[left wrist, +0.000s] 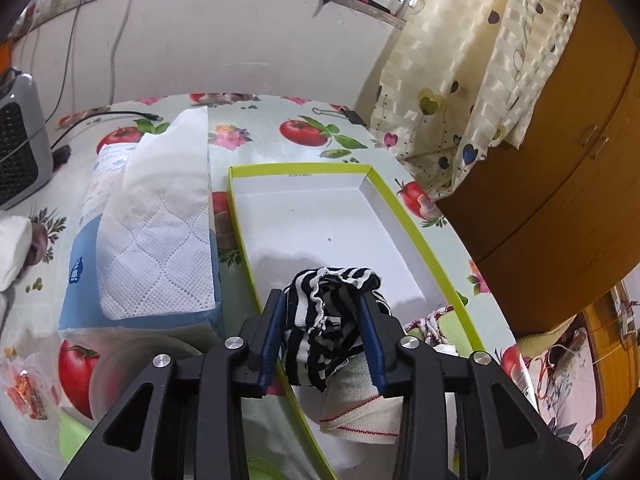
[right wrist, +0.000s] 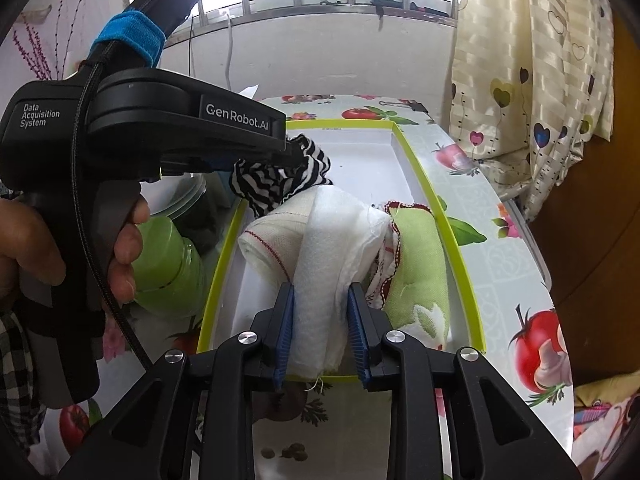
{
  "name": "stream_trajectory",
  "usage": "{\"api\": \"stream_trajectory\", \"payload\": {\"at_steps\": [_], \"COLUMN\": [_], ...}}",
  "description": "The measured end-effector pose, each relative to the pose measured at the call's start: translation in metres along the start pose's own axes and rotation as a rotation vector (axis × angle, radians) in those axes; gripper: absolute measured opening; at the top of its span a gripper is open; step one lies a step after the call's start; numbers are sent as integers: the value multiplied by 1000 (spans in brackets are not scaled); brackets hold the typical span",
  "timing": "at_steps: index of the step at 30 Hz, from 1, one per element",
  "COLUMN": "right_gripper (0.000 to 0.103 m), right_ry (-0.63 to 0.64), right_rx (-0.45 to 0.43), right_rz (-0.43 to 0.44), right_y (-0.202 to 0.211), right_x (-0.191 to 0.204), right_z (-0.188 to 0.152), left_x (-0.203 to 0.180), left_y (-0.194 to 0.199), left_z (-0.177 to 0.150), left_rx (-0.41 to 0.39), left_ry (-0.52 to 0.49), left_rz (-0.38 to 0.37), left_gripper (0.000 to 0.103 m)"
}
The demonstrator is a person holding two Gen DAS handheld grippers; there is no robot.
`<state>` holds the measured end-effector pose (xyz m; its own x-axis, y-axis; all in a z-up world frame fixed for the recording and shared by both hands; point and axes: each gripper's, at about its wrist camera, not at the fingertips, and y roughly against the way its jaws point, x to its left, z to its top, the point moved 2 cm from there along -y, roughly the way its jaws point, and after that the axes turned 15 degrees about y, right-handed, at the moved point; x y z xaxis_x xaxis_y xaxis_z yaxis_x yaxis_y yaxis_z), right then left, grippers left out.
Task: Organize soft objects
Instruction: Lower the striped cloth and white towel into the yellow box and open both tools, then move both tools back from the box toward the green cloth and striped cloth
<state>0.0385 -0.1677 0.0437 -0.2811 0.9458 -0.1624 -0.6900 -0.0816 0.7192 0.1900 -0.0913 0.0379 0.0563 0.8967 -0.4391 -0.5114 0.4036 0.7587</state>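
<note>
A shallow white box with a yellow-green rim lies on the fruit-print tablecloth. A bunched black-and-white striped cloth rests at its near end, over a white cloth with red stitching. My left gripper stands open around the striped cloth, its blue pads loose at either side. In the right wrist view the left gripper, held by a hand, hovers at the striped cloth. My right gripper is shut on a folded white gauze cloth in the box, beside a rolled green towel.
A blue tissue pack with a sheet sticking up stands left of the box. A grey heater is at far left. Green plastic containers sit by the box's left rim. Curtain and wooden cabinet stand on the right.
</note>
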Motion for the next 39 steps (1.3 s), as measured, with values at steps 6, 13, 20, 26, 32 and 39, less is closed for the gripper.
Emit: {"api": "stream_trajectory", "payload": {"at_steps": [6,13,20,26,32,39], "right_gripper": [44,54,60,67,67,68], "right_ry": [-6,-33,-64,-90,-86,-68], "right_rx": [-2,-29,-46,-58,-69,-101], "right_rz": [-2,-1,0,16,22,60], "right_y": [2,11,21,27,33,41], "right_x": [3,4,7,11,20,36], "right_z": [0,-2,-3,-4,-3,4], "left_x": [-2,-2,5,18,35,64], "left_y": [6,22,51,82,110,138], "left_z": [-2,-10,-18,-30,-41,-53], "left_rx": [-6,-25,-68,-124,-159,-192], "left_ry": [-12,-36,-39,-41,-34,13], "left_rz": [-18,-21,-18,0,17,15], "left_gripper": [51,57,60,60,61,62]}}
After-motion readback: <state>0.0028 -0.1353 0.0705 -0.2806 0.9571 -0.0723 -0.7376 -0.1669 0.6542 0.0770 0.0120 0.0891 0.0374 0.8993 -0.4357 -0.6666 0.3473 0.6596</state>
